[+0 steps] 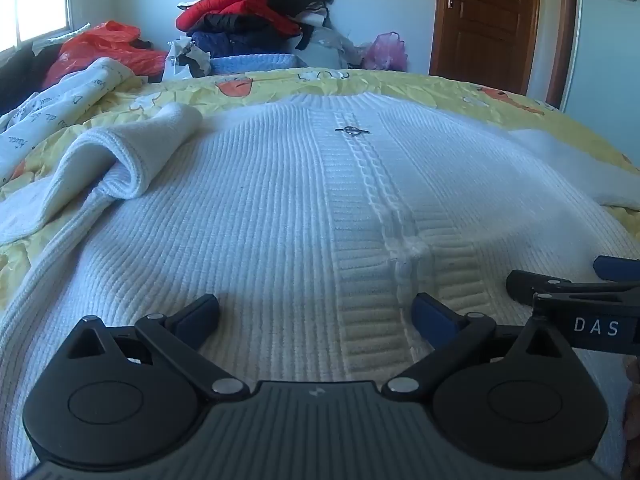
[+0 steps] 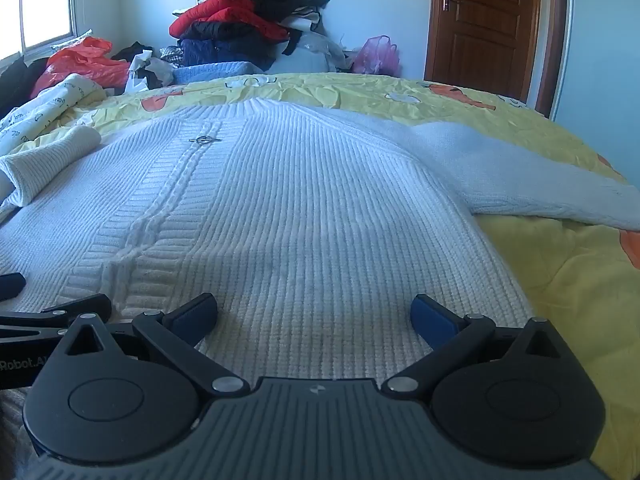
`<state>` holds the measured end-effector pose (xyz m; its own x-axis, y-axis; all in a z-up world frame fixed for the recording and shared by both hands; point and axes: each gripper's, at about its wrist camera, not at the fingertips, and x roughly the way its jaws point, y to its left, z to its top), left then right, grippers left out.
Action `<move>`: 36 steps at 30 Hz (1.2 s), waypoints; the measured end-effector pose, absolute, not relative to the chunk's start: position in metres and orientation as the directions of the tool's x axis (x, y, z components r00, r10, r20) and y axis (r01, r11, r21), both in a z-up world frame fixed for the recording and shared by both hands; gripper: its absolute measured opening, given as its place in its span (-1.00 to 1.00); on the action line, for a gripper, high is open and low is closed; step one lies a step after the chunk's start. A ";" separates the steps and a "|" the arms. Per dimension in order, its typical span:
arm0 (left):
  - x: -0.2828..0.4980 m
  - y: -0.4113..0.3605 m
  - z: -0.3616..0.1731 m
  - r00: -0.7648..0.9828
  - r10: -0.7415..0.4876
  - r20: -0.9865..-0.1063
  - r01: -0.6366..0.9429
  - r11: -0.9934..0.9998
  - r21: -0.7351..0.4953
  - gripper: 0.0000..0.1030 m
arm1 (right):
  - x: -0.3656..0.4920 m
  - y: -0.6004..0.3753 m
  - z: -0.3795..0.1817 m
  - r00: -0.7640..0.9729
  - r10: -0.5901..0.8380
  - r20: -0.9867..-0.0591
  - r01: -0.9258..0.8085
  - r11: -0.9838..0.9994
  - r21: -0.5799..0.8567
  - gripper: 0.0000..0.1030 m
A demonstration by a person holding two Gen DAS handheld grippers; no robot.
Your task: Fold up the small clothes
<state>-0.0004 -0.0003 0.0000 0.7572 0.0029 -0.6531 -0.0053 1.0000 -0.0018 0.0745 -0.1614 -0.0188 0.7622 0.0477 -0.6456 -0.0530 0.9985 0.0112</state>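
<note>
Nearest me, both tools hang low over the hem end of one white ribbed cardigan, and neither has a bite of it. The left gripper has its jaws spread wide with knit showing between them; the right gripper is just as wide, just beside the cardigan's central placket.

The cardigan lies face up and mostly flat on the yellow bedspread. My worry is the knit: it looks thick and loose, so a pinch at the hem could take only the top layer and leave the back panel behind, giving a crooked fold. The two tools are also close together and might knock as they close.

Further along the cardigan are two sleeves: one sleeve curled over on itself, the other sleeve stretched out over the bedspread. One metal zip pull sits near the collar and could snag.

Beyond the cardigan is one heap of clothes and one wooden door.
</note>
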 end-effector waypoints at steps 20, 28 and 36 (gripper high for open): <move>0.001 -0.001 0.001 0.751 0.012 -0.660 -0.008 1.000 0.009 1.00 | 0.073 -0.162 -0.019 0.764 0.048 -0.644 -0.053 0.999 0.011 1.00; 0.000 -0.001 0.001 0.753 0.013 -0.658 -0.008 1.000 0.011 1.00 | 0.072 -0.161 -0.019 0.765 0.048 -0.643 -0.053 0.999 0.011 1.00; -0.001 -0.001 0.001 0.753 0.013 -0.658 -0.007 1.000 0.011 1.00 | 0.072 -0.161 -0.019 0.765 0.048 -0.642 -0.053 0.999 0.011 1.00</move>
